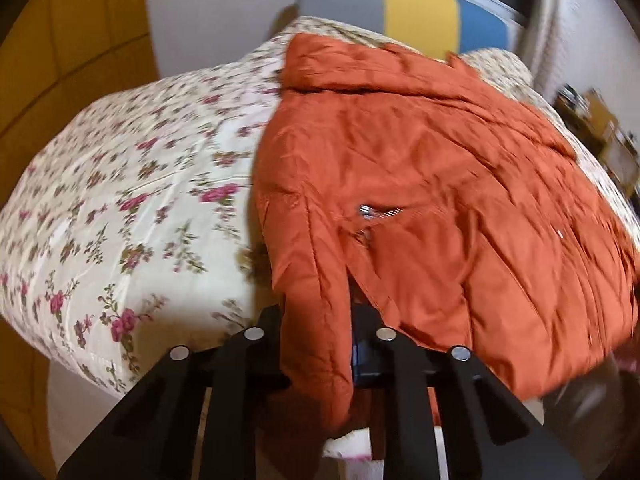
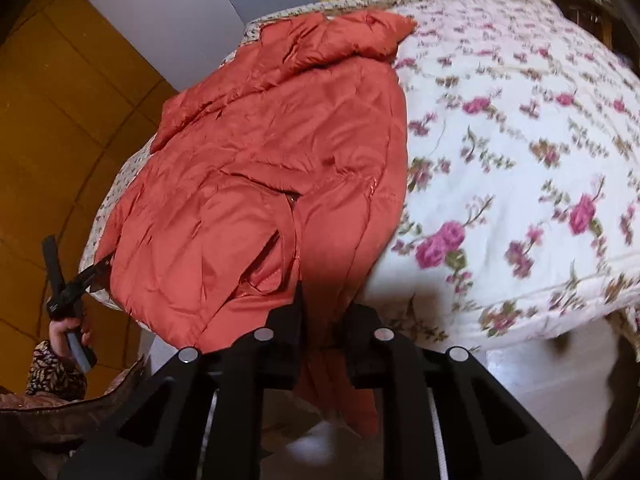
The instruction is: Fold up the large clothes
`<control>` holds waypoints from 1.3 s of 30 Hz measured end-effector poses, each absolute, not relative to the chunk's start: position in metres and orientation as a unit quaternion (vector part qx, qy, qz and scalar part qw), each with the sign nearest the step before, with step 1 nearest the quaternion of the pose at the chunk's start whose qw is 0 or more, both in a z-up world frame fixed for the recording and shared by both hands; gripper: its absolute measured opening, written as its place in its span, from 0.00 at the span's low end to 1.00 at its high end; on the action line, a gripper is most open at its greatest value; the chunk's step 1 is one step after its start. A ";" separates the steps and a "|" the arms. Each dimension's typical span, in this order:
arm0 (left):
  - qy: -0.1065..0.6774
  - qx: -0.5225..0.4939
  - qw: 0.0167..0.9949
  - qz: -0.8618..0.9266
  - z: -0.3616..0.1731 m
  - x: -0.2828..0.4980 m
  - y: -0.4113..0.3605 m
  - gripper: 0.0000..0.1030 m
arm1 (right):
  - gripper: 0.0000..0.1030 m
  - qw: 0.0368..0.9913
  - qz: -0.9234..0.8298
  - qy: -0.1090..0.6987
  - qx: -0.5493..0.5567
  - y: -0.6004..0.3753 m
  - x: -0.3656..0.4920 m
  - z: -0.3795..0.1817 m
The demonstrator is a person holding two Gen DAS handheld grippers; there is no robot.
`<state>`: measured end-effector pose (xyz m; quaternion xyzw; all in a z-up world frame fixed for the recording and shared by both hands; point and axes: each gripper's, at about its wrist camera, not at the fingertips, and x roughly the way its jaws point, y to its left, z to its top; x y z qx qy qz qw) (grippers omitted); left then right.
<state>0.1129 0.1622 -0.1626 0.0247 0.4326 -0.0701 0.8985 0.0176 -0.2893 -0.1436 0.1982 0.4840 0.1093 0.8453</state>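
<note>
Bed (image 1: 120, 184), covered by a cream quilt (image 2: 520, 152) printed with pink roses. An orange padded jacket (image 1: 420, 168) is lying spread on the quilt, its near hem hanging over the bed's front edge.

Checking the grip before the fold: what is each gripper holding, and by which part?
Both hold the orange jacket by its near bottom edge: the left gripper and the right gripper each pinch one end.

The orange jacket (image 1: 420, 184) is quilted, slightly glossy cloth, creased all over. The bedspread (image 1: 132, 200) is smooth flowered cotton-like cloth. The left tongs (image 1: 318, 344) look matt black plastic.
</note>
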 end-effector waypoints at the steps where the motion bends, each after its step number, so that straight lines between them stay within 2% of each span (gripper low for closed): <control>1: 0.431 0.026 0.899 -0.077 -0.163 0.108 0.160 0.17 | 0.13 0.847 0.106 0.482 0.199 -0.292 0.017 -0.143; 9: 0.417 -0.042 0.897 -0.140 -0.148 0.060 0.159 0.14 | 0.11 0.856 0.113 0.454 0.221 -0.322 0.006 -0.122; 16: 0.376 -0.114 0.902 -0.176 -0.108 0.066 0.167 0.14 | 0.10 0.863 0.155 0.405 0.257 -0.332 0.016 -0.090; 29: 0.311 -0.176 0.919 -0.165 -0.056 0.145 0.171 0.14 | 0.10 0.896 0.126 0.359 0.229 -0.323 0.108 -0.045; 39: 0.320 -0.185 0.919 -0.136 -0.054 0.237 0.178 0.14 | 0.10 0.885 0.100 0.368 0.269 -0.338 0.211 -0.048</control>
